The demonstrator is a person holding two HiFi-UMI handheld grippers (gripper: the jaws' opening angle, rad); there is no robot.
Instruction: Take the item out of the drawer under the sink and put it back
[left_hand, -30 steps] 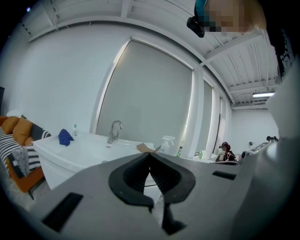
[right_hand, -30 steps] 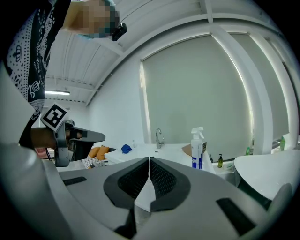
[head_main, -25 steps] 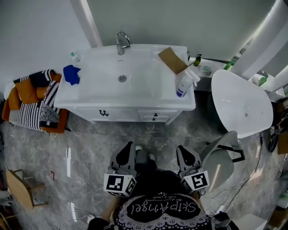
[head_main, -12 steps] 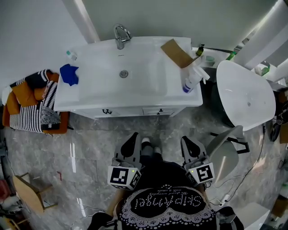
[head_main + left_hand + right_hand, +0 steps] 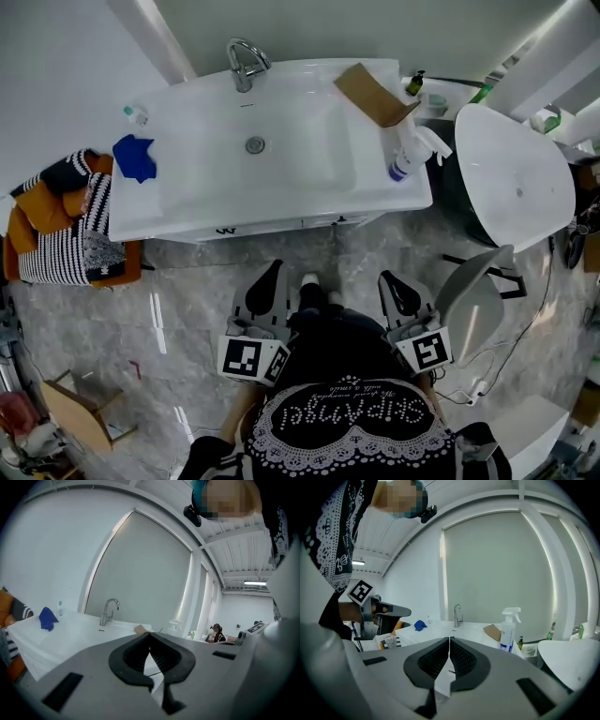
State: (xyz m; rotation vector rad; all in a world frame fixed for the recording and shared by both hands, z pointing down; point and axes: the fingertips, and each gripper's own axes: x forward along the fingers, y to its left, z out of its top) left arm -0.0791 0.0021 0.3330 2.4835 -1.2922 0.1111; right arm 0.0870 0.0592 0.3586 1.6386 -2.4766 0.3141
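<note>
**Both jaws clenched and empty, drawer shut, item out of sight**

The left gripper and the right gripper hang side by side in the lower middle of the head view, over the marble floor and well apart from the vanity; each gripper's own view shows its jaws pressed together with nothing between them.

The sink fills the upper middle of the frame, with the faucet at its top edge; on the counter lie a blue cloth at the left, a piece of cardboard at the upper right and a spray bottle just below it.

Under the counter's front edge only a narrow strip of cabinet face shows, with two small dark handles, one at the left and one at the right; both fronts look closed, and I cannot tell which belongs to the drawer meant.

The item is presumably inside that closed drawer; no view shows it, so its weight, stiffness and surface cannot be read.

In my judgement the first hold is on a handle: small, rigid and probably smooth, so the jaw tips should open and close squarely across it; a pinch off to one side could slip off.

Once the drawer is out, the item is best taken across its narrowest firm part, gently until its stiffness is known.
</note>
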